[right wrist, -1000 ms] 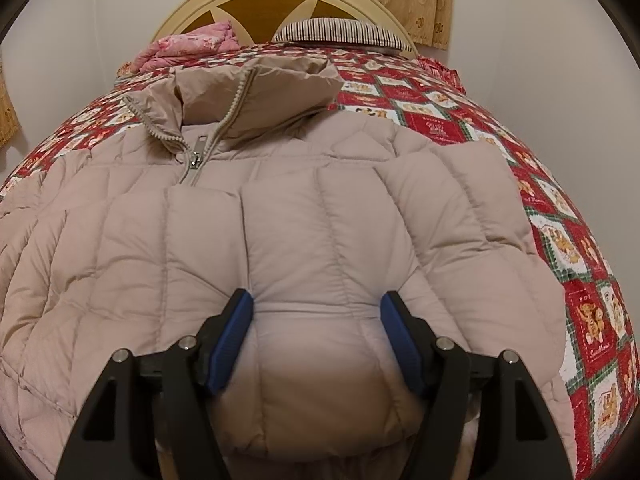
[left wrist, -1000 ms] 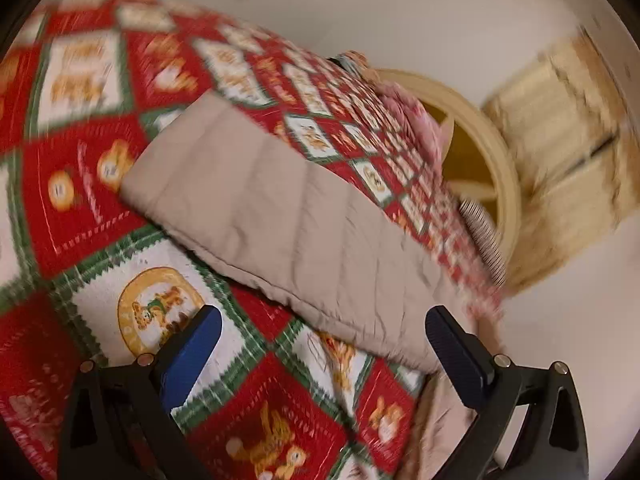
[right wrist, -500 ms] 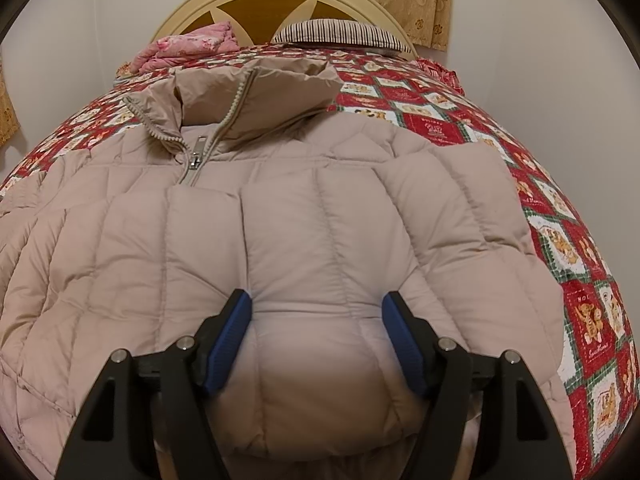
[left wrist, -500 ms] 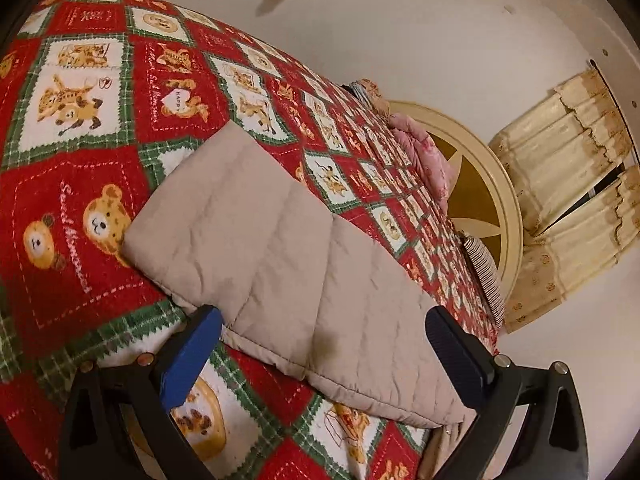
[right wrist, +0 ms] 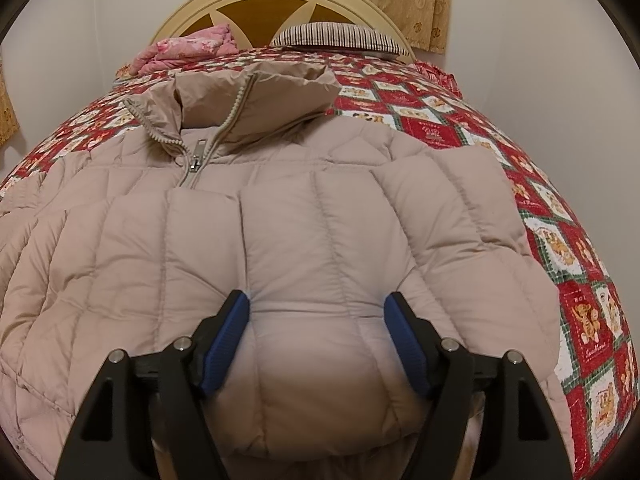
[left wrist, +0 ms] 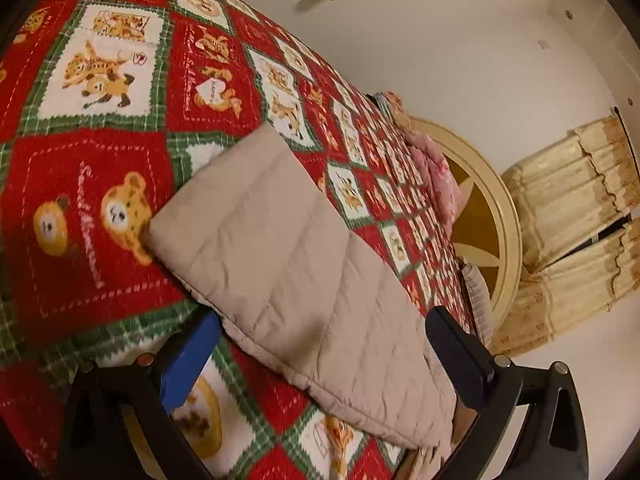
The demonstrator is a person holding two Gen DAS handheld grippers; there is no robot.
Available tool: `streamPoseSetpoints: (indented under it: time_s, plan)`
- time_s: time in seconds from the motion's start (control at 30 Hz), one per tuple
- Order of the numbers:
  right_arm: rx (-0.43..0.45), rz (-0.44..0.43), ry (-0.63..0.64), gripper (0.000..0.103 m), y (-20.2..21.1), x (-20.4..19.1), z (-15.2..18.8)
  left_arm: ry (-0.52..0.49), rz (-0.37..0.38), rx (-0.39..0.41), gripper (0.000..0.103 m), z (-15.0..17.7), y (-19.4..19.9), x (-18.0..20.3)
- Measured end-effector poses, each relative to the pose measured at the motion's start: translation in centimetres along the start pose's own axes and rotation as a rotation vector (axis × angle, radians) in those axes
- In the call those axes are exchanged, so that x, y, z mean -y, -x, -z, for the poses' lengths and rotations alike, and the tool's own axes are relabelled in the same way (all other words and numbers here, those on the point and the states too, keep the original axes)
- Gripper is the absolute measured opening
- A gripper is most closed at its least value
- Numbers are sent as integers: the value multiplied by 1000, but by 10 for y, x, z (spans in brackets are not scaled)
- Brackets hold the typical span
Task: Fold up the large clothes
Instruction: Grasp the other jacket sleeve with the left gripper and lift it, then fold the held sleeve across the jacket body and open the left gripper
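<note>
A beige quilted puffer jacket (right wrist: 280,232) lies face up on the bed, collar and zipper (right wrist: 196,160) toward the headboard. My right gripper (right wrist: 316,312) is open and presses down on the jacket's lower front, which bulges between the blue pads (right wrist: 228,336). In the left wrist view one beige sleeve (left wrist: 288,276) lies stretched out flat on the bedspread. My left gripper (left wrist: 320,344) is open, low over the sleeve, with its fingers straddling the sleeve's width. The sleeve's cuff end points away from me.
A red, green and white bear-print bedspread (left wrist: 92,184) covers the bed. A cream and brown headboard (right wrist: 280,4), a striped pillow (right wrist: 340,36) and pink folded cloth (right wrist: 188,48) stand at the head. Walls and yellow curtains (left wrist: 572,208) flank the bed.
My left gripper has swung and moved closer along the sleeve, which now sits further between its fingers. The right gripper and the jacket body have hardly moved.
</note>
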State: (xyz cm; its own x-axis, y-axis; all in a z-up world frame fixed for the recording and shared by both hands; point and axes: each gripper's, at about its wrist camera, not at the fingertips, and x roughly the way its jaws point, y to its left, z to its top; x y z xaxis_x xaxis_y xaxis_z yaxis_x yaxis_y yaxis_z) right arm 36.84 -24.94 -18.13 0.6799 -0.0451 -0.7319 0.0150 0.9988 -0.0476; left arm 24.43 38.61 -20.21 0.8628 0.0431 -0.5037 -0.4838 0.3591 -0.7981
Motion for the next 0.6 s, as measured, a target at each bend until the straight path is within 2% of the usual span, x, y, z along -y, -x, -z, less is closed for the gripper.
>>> streamPoseSetpoints:
  time_s: [0.2, 0.27, 0.3, 0.37, 0.4, 0.43, 0.5, 0.6]
  plan:
    - [2, -5, -4, 75, 0, 1, 0, -65, -8, 35, 102, 0, 0, 3]
    - [2, -5, -4, 76, 0, 1, 0, -85, -21, 48, 98, 2, 0, 3]
    - [2, -5, -4, 76, 0, 1, 0, -105, -37, 59, 92, 2, -1, 4]
    - [2, -5, -5, 76, 0, 1, 0, -131, -56, 62, 56, 2, -3, 3]
    - [2, -5, -5, 76, 0, 1, 0, -127, -37, 26, 21, 0, -10, -2]
    - [2, -5, -4, 76, 0, 1, 0, -110, -33, 4, 6, -1, -15, -6]
    - [2, -5, -5, 76, 0, 1, 0, -121, -56, 24, 5, -4, -16, -5]
    - [2, -6, -6, 76, 0, 2, 0, -256, -61, 73, 4, -1, -4, 24]
